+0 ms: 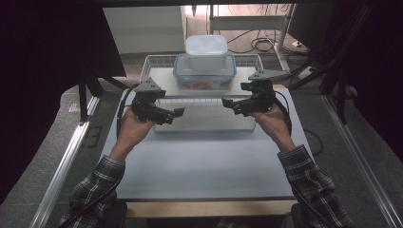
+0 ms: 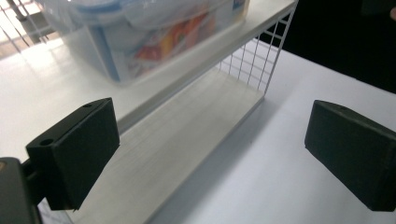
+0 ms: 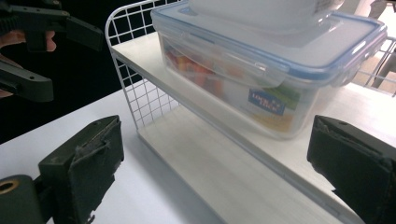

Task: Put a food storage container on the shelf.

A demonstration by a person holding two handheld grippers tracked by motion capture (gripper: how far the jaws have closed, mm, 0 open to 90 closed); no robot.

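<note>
A: Nearest first, high view: two plaid sleeves come up from the bottom edge; L hand lower left of centre, R hand lower right of centre; both over the pale table (image 1: 204, 166).

B: Tongs?

A: Left gripper (image 1: 177, 113) points right toward frame centre, right gripper (image 1: 228, 102) points left toward it; well apart, facing each other. Jaws of both spread wide; nothing between them, nothing held. Left gripper view: black pads at the far left and far right edges, bare table and shelf between; same in the right gripper view, w/ the left gripper (image 3: 70, 56) seen upper left, also gaping.

B: And past them?

A: White wire-sided rack (image 1: 204, 102), centre of frame, just beyond the jaw tips; low shelf board bare, upper shelf above it. On the upper shelf, upper centre: clear lidded box (image 1: 204, 72) w/ blue-edged lid, orange-red contents; smaller frosted tub (image 1: 206, 46) stacked on its lid. Right gripper view has the box (image 3: 261, 70) upper right, clip latch facing the camera; left gripper view has it upper left (image 2: 154, 37). Neither gripper touches rack or box.
</note>
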